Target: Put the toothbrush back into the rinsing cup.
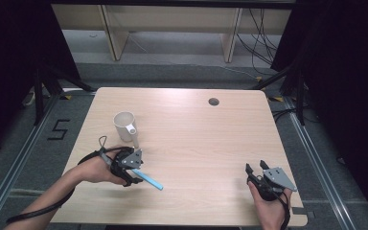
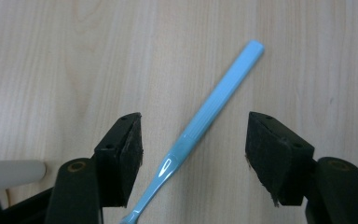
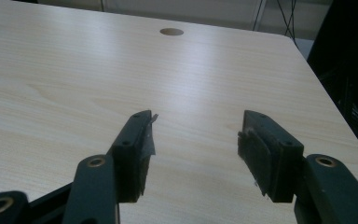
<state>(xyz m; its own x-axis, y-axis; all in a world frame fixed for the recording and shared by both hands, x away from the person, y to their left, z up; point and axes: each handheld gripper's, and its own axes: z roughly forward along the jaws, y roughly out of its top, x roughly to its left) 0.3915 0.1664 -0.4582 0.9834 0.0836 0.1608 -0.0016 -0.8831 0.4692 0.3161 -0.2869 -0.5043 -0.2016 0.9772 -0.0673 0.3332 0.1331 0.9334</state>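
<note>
So the left claw is wide open, jaws straddling a light blue toothbrush lying flat on the table, not gripping it. Brush head's hidden, I think. White mug sits just beyond. Right claw is open too, holding nothing, well apart.

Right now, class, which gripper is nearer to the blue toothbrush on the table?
The left gripper. Its open jaws sit on either side of the toothbrush, not yet closed on it. The right gripper is open too, far off near the table's right front corner.
</note>
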